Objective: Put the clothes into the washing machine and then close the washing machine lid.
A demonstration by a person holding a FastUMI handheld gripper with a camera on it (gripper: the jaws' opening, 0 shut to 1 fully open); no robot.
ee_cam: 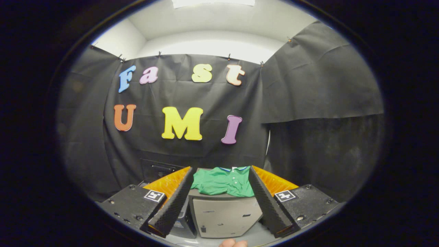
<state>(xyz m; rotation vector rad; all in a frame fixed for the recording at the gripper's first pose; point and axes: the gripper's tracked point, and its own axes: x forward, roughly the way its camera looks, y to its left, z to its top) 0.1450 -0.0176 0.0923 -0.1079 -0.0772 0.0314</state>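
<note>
Green shirt (pixel 223 181) is lying spread flat atop pale washing machine (pixel 224 216), straight ahead & beyond tool (pixel 219 202), whose fingers are gaping wide w/ nothing held, framing shirt, long axis running side-to-side.

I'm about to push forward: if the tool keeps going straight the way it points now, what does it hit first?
Most likely the green shirt, lying on top of the grey box ahead. The tool is open, fingers either side of that line. Depth is unclear; it could meet the box's front first.

Shirt (pixel 223 180) lying on the cabinet (pixel 224 216), beyond the parted tongs (pixel 221 202) (nothing between them), dark box (pixel 158 169) behind-left
</note>
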